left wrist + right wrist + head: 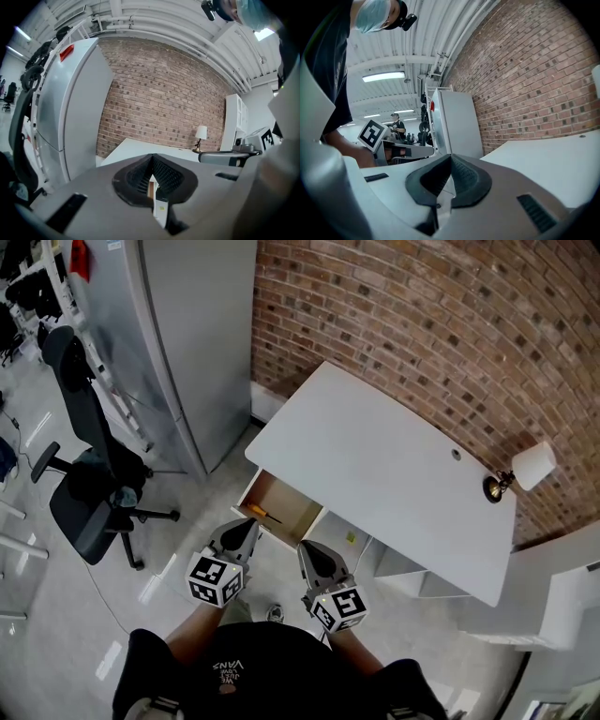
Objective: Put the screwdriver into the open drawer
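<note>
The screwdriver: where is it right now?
In the head view, the small orange screwdriver lies inside the open drawer below the white desk's left end, just ahead of the left gripper.

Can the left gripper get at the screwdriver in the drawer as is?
Probably yes: the drawer is open, nothing covers the screwdriver lying near its front, and the left gripper hangs close by. Its jaws are shut, so they'd need opening first.

Grey left gripper and right gripper bear black-and-white marker cubes; the shirt is black.
</note>
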`<action>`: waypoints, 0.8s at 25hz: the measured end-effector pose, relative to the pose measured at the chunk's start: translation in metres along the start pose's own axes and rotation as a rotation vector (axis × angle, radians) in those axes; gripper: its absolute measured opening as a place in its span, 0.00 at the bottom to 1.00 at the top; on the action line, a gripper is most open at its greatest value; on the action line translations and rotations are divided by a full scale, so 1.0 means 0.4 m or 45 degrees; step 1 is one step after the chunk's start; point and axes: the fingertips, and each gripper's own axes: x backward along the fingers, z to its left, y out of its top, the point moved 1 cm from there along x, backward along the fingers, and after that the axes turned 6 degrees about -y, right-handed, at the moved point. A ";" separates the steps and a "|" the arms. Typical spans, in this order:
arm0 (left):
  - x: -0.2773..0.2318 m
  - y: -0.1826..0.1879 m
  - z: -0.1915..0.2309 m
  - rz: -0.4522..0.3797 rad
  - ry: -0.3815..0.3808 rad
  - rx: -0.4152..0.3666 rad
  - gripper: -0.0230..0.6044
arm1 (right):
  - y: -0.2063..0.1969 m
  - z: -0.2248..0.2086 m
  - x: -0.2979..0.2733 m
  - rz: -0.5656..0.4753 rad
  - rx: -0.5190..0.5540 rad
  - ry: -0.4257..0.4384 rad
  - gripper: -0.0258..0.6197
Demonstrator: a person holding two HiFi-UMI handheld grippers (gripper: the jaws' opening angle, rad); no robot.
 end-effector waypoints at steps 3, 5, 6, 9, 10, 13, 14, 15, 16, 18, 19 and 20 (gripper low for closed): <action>0.036 0.014 -0.023 -0.017 0.013 -0.016 0.05 | 0.010 0.008 0.020 -0.005 0.006 0.010 0.03; 0.059 0.023 -0.034 -0.029 0.017 -0.037 0.05 | 0.014 0.015 0.028 -0.007 0.015 0.024 0.03; 0.070 0.026 -0.039 -0.032 0.018 -0.049 0.05 | 0.015 0.019 0.032 -0.007 0.022 0.032 0.03; 0.092 0.031 -0.055 -0.036 0.032 -0.064 0.05 | 0.018 0.018 0.044 -0.004 0.042 0.043 0.03; 0.098 0.032 -0.059 -0.039 0.041 -0.061 0.05 | 0.020 0.016 0.047 -0.003 0.046 0.041 0.03; 0.109 0.030 -0.064 -0.047 0.067 -0.037 0.05 | 0.025 0.010 0.052 0.001 0.057 0.035 0.03; 0.111 0.028 -0.064 -0.047 0.076 -0.034 0.05 | 0.026 0.009 0.052 0.000 0.060 0.036 0.03; 0.113 0.026 -0.064 -0.046 0.084 -0.035 0.05 | 0.027 0.008 0.051 -0.001 0.062 0.037 0.03; 0.115 0.025 -0.064 -0.044 0.092 -0.038 0.05 | 0.029 0.007 0.049 -0.003 0.064 0.037 0.03; 0.117 0.023 -0.064 -0.045 0.104 -0.036 0.05 | 0.033 0.006 0.044 -0.004 0.066 0.035 0.03; 0.119 0.021 -0.063 -0.046 0.109 -0.031 0.05 | 0.033 0.006 0.040 -0.004 0.067 0.035 0.03; 0.120 0.019 -0.062 -0.047 0.114 -0.028 0.05 | 0.032 0.006 0.037 -0.004 0.067 0.034 0.03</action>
